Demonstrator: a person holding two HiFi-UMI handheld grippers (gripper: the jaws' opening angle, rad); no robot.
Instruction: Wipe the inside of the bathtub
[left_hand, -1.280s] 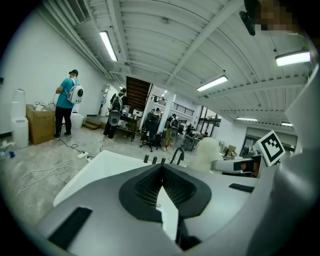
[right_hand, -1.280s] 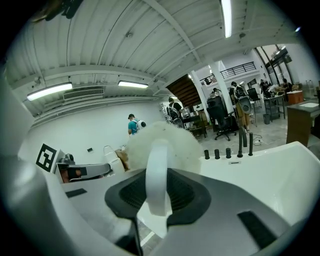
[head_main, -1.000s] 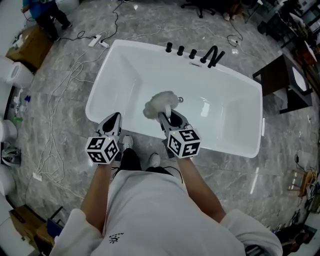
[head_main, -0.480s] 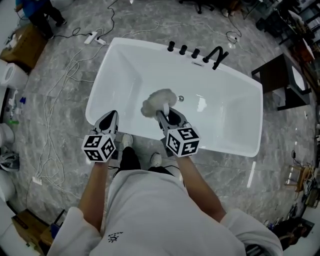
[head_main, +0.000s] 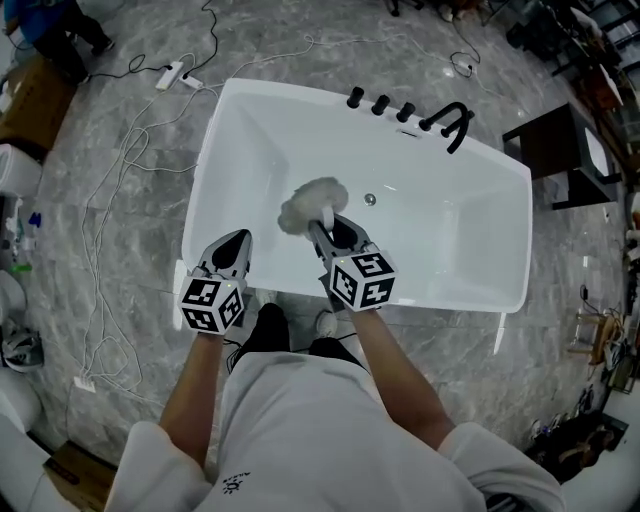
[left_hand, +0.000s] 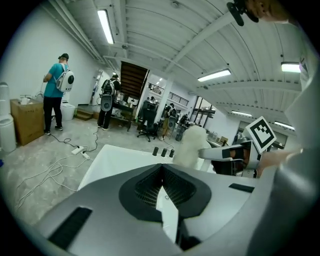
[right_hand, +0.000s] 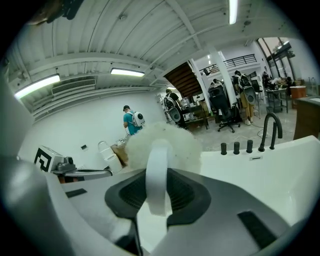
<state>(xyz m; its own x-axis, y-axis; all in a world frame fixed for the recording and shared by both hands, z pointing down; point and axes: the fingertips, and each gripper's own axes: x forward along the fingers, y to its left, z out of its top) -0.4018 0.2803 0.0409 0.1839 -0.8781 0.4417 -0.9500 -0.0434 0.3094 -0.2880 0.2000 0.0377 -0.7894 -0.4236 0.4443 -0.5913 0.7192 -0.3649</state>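
The white bathtub (head_main: 236, 130) lies below me, its drain (head_main: 370, 199) near the middle. A fluffy white brush head (head_main: 305, 203) hangs inside the tub, left of the drain. My right gripper (head_main: 328, 232) is shut on the brush's white handle (right_hand: 157, 177), with the fluffy head (right_hand: 162, 141) just past the jaws. Over the tub's near rim my left gripper (head_main: 232, 250) is shut with nothing in it. In the left gripper view its jaws (left_hand: 161, 187) meet, and the brush (left_hand: 192, 145) shows to the right.
A black faucet (head_main: 455, 125) and three black knobs (head_main: 380, 104) sit on the tub's far rim. Cables (head_main: 110, 220) and a power strip (head_main: 175, 75) lie on the floor to the left. A dark table (head_main: 560, 150) stands at the right. A person in teal (left_hand: 55, 92) stands far off.
The brush head has slid a little left, away from the drain. The left gripper has shifted slightly right along the near rim. Both stay shut.
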